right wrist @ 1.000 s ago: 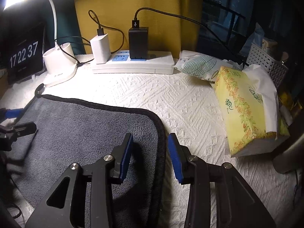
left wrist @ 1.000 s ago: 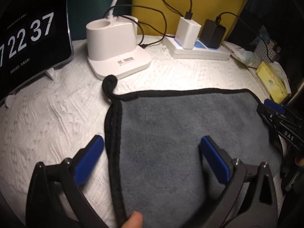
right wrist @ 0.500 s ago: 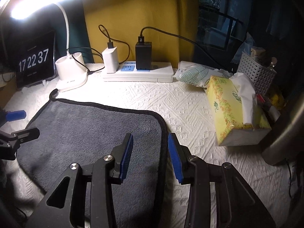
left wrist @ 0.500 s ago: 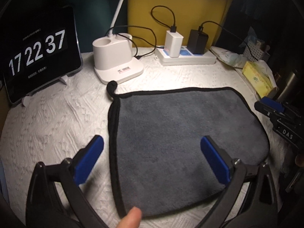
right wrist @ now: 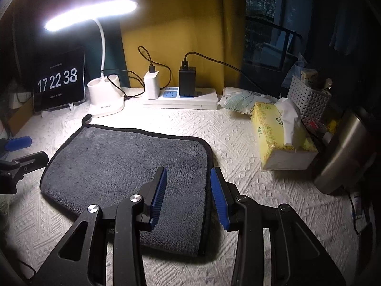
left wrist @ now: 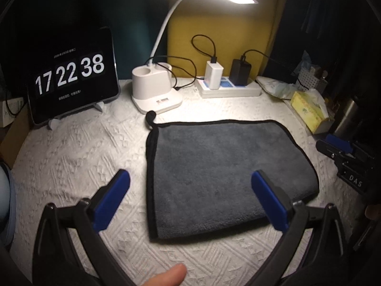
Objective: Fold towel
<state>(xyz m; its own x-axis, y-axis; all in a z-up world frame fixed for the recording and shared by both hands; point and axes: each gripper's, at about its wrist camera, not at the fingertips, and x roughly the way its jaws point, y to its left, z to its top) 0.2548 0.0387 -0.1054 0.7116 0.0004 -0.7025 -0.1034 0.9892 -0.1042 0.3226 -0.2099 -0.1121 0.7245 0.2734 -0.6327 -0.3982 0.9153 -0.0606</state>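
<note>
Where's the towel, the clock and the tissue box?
towel (left wrist: pixel 221 166): left wrist view, middle of the grey cloth.
clock (left wrist: pixel 70 76): left wrist view, on the white digits of the screen.
tissue box (right wrist: pixel 269 131): right wrist view, on its yellow top face.

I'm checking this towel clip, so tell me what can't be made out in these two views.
- Towel near right corner: right wrist view, hidden behind the right gripper.
- Small text on the clock: both views, too small.
- Basket contents: dark, partly hidden.
- Left gripper body: cut off by the bottom edge.
</note>
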